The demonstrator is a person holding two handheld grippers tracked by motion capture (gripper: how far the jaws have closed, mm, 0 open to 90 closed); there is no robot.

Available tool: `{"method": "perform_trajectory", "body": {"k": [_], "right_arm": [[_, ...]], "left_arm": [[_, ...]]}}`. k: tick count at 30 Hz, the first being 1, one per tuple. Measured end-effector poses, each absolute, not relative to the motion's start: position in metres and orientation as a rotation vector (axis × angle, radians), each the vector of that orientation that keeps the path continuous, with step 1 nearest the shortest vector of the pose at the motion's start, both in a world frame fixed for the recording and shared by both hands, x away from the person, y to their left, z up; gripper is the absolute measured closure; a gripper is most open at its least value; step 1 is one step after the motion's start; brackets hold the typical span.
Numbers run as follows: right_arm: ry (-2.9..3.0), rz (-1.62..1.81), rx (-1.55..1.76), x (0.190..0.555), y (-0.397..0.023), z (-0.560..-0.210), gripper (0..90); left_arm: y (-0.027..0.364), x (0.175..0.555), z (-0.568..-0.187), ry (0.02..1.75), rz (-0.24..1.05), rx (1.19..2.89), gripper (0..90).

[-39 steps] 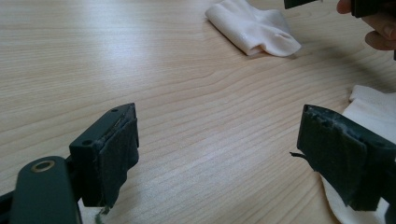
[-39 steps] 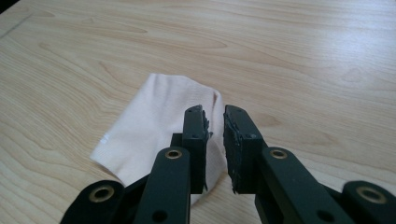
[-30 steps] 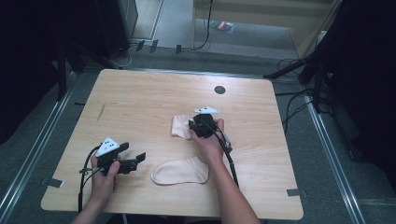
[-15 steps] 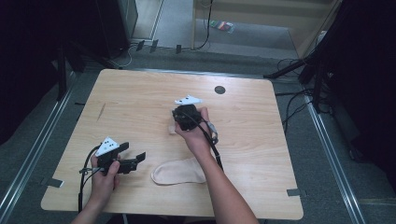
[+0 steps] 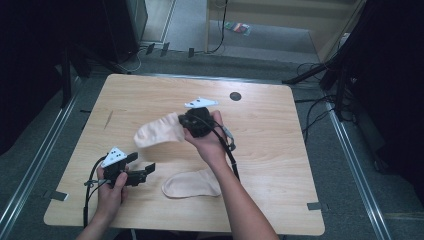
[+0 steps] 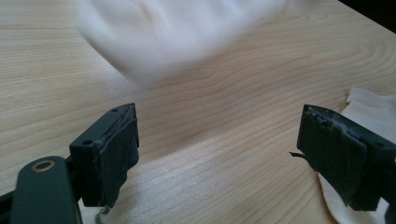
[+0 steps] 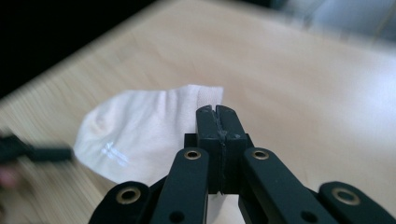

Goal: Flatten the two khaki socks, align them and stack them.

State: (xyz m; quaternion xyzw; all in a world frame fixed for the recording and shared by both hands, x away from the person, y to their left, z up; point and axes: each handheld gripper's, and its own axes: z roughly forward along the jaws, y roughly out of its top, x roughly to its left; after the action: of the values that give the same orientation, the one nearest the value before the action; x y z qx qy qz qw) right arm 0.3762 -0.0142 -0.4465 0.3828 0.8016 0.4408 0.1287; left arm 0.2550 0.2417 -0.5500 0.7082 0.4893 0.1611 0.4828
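Right gripper (image 5: 186,121) is hovering above the middle of the table (image 5: 280,150), jaws pressed together on the edge of a pale sock (image 5: 156,133), which is hanging out to the left, clear of the wood. Its own view is showing the closed jaws (image 7: 218,122) pinching the sock's (image 7: 140,135) hem, a detail too small to make out from above. Left gripper (image 5: 145,169) is resting near the left front edge, jaws wide apart and holding nothing. Its view (image 6: 219,154) is showing bare wood between the pads, the lifted sock (image 6: 187,32) as a blur overhead. A second sock (image 5: 192,184) is lying flat near the front, just right of the left gripper; the left gripper view is catching its edge (image 6: 369,107) at the right pad.
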Motion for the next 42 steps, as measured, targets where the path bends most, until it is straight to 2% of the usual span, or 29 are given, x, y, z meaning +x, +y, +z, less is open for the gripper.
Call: {"method": "perform_trajectory", "body": {"k": [2,3,4,5,6,9,12,15,20,21,22,28,29,30,32,34,38,39,42], "right_arm": [[2.379,1.168,1.19,0.384,-0.03,-0.474,90.0],[2.379,1.168,1.19,0.384,-0.03,-0.474,90.0],[2.407,1.052,1.243,0.391,-0.046,-0.5,90.0],[2.407,1.052,1.243,0.391,-0.046,-0.5,90.0],[2.379,0.985,1.275,0.395,-0.062,-0.518,88.4],[2.237,0.94,1.334,0.398,-0.083,-0.529,66.3],[2.115,1.009,1.444,0.397,-0.104,-0.525,64.3],[2.069,1.076,1.486,0.393,-0.114,-0.521,64.2],[2.138,1.153,1.428,0.385,-0.116,-0.523,64.3],[2.138,1.153,1.428,0.385,-0.116,-0.523,64.3],[2.161,1.146,1.406,0.384,-0.112,-0.526,63.2],[2.133,1.185,1.429,0.386,-0.11,-0.533,63.3],[2.133,1.185,1.429,0.386,-0.11,-0.533,63.3],[2.134,1.189,1.426,0.387,-0.11,-0.534,63.3],[2.133,1.193,1.428,0.388,-0.11,-0.534,63.3],[2.133,1.191,1.435,0.389,-0.112,-0.536,62.9],[2.145,1.178,1.439,0.391,-0.113,-0.539,62.4],[2.153,1.17,1.43,0.391,-0.113,-0.541,62.1],[2.165,1.165,1.413,0.391,-0.112,-0.543,61.4]], "left_arm": [[0.241,0.255,-0.55,1.194,0.393,1.723,13.7],[0.241,0.255,-0.55,1.194,0.393,1.723,13.7],[0.241,0.255,-0.55,1.194,0.394,1.722,13.7],[0.241,0.255,-0.55,1.195,0.395,1.723,13.7],[0.241,0.255,-0.55,1.195,0.396,1.721,13.7],[0.241,0.255,-0.55,1.201,0.403,1.721,13.7],[0.242,0.256,-0.55,1.215,0.413,1.722,13.9],[0.248,0.257,-0.547,1.219,0.371,1.683,15.0],[0.242,0.268,-0.54,1.244,0.419,1.634,25.5],[0.242,0.268,-0.54,1.244,0.419,1.634,30.5],[0.234,0.277,-0.537,1.239,0.438,1.644,35.1],[0.21,0.304,-0.536,1.228,0.416,1.691,45.8],[0.205,0.309,-0.537,1.241,0.414,1.708,45.8],[0.197,0.319,-0.54,1.27,0.404,1.74,51.1],[0.194,0.323,-0.541,1.282,0.404,1.751,53.0],[0.187,0.334,-0.543,1.313,0.386,1.771,58.8],[0.18,0.342,-0.545,1.346,0.38,1.803,62.1],[0.177,0.344,-0.546,1.342,0.368,1.811,66.0],[0.173,0.345,-0.549,1.352,0.36,1.845,63.6]]}}
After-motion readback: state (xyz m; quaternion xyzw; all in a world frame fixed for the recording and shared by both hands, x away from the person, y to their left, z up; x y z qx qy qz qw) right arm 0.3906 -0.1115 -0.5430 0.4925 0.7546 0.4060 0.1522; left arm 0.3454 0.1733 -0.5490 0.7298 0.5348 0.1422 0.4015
